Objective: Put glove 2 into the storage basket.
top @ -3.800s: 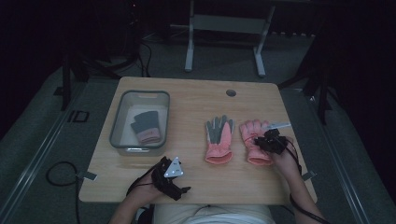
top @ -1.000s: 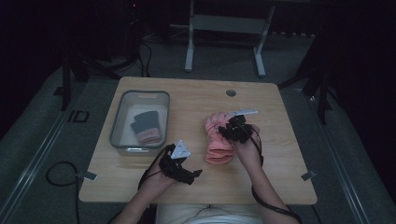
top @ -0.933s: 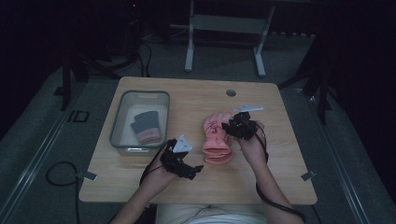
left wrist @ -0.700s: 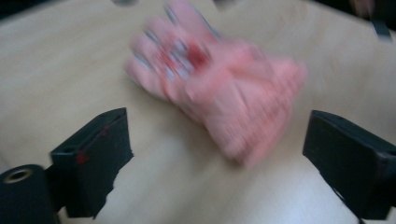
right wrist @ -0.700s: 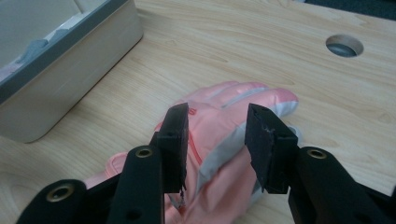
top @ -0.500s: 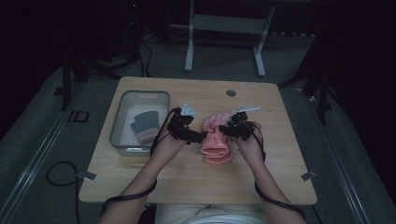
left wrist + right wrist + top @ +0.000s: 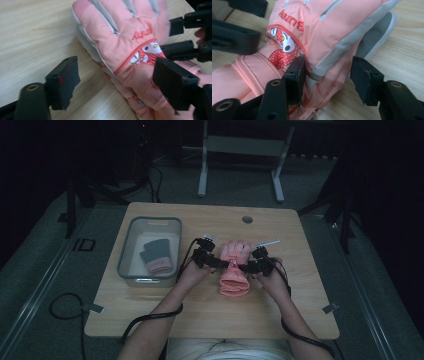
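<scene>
- Gloves: a pair of pink ski gloves [image 7: 235, 270] lies stacked, one on the other, on the desk [image 7: 150, 310], near its middle and slightly toward the near edge, fingers toward the far edge, cuffs toward the person.
- Top glove: pink back with grey strips and a cartoon patch [image 7: 146, 53] above the cuff.
- Left gripper [image 7: 220, 263]: at the left side of the stack, at wrist level. The left gripper view shows its jaws spread wide. One jaw stands over bare wood, clear of the gloves; the other lies over the cuff. Nothing is clamped.
- Right gripper [image 7: 246, 267]: at the right side of the stack, opposite the left gripper. The right gripper view shows its jaws apart. One jaw presses on the pink top glove just beside the cartoon patch; the other stands over the wood at the glove's outer edge. The glove's side seam lies between them, not clamped.
- The two grippers face each other across the wrist of the gloves, tips near one another.
- Bin [image 7: 131, 247]: a grey plastic bin stands near the desk's left edge, well apart from the stack. Folded dark and pink gloves [image 7: 156, 257] lie in it.
</scene>
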A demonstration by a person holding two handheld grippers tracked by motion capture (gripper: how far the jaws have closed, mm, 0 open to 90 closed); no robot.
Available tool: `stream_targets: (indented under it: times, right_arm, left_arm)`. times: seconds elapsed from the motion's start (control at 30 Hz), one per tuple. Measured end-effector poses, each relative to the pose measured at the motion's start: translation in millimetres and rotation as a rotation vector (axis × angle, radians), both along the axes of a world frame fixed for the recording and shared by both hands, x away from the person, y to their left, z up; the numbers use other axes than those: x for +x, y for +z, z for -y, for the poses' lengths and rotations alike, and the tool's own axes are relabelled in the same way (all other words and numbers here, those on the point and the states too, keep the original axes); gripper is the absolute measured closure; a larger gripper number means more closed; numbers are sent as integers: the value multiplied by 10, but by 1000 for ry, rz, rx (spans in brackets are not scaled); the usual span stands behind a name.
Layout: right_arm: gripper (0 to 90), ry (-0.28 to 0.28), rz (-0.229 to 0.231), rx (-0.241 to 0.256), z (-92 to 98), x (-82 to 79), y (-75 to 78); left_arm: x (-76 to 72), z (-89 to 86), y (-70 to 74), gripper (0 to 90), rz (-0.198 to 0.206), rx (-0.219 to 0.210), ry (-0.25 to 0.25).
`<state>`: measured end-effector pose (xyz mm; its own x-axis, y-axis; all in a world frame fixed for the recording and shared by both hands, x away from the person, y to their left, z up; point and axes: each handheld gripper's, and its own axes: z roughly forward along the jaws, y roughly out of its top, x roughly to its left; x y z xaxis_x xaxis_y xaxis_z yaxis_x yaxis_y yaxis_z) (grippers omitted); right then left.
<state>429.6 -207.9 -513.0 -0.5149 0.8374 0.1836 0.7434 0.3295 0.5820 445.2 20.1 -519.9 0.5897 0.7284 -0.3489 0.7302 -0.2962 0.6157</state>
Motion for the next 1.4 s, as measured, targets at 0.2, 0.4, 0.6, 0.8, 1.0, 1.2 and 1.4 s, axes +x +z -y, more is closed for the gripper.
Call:
stream_targets:
  times: [0.2, 0.4, 0.6, 0.8, 1.0, 1.2, 1.4]
  right_arm:
    - [434, -8, -78, 89, 57, 82, -123]
    - [493, 14, -108, 158, 135, 109, -178]
    - [608, 10, -64, 155, 112, 44, -133]
    - [670, 13, -54, 163, 76, 14, -43]
    - [686, 26, -56, 205, 35, -1, 26]
    - [689, 46, -19, 227, -46, 1, 203]
    - [692, 70, 0, 250, -132, 34, 389]
  left_arm:
    - [53, 93, -231, 380, -75, -96, 20]
    - [65, 120, -238, 591, -97, -150, -18]
    - [18, 143, -154, 762, -69, -125, -23]
    - [-50, 143, 0, 783, -41, -90, -18]
    - [-113, 52, 155, 794, -4, -98, -8]
    - [-143, -51, 366, 797, 25, -105, 14]
    - [-171, -170, 567, 801, 60, -120, 39]
